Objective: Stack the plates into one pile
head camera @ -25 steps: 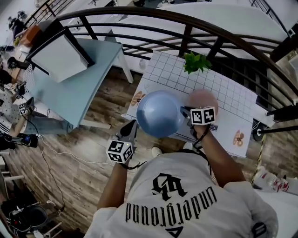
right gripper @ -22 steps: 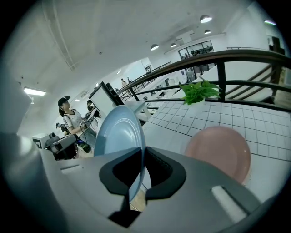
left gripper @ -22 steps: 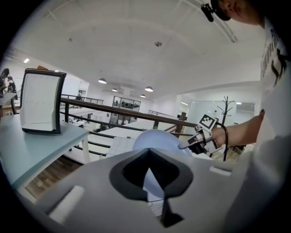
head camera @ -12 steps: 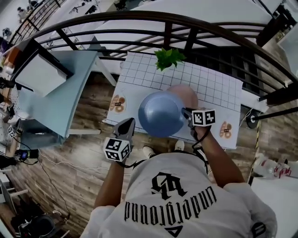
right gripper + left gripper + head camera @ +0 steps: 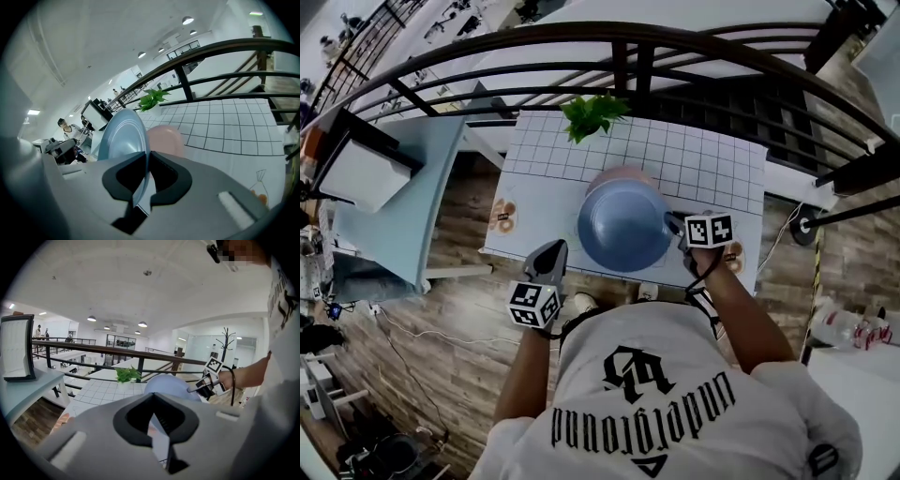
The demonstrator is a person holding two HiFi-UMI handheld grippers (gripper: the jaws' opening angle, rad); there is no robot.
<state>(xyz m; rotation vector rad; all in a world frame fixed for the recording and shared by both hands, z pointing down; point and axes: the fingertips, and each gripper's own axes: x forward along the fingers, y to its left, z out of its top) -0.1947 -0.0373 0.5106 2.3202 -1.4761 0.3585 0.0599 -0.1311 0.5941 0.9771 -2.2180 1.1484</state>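
Right arm is stretched forward. The right gripper point(image 5: 673, 225) is clamped narrow on the rim of the blue plate point(image 5: 623, 225), gripping it at the plate's 3 o'clock, with the rim pinched between both jaws. The left forearm is forward but lower. The left gripper point(image 5: 553, 249) sits at 8 o'clock from the blue plate, past the table's near edge and over the floor, jaws closed together with nothing in them.

The blue plate is held up over the white table point(image 5: 712, 164) with its grid cloth. The pink plate point(image 5: 623, 173) lies on the table and peeks out at the blue plate's 12 o'clock. Can't tell if the two touch.

A green plant point(image 5: 591, 112) is at 11 o'clock by the far edge. A dark curved railing point(image 5: 675, 42) runs behind the table, a pale blue side table point(image 5: 403, 216) is at 9 o'clock, and the wood plank floor point(image 5: 459, 309) is below.
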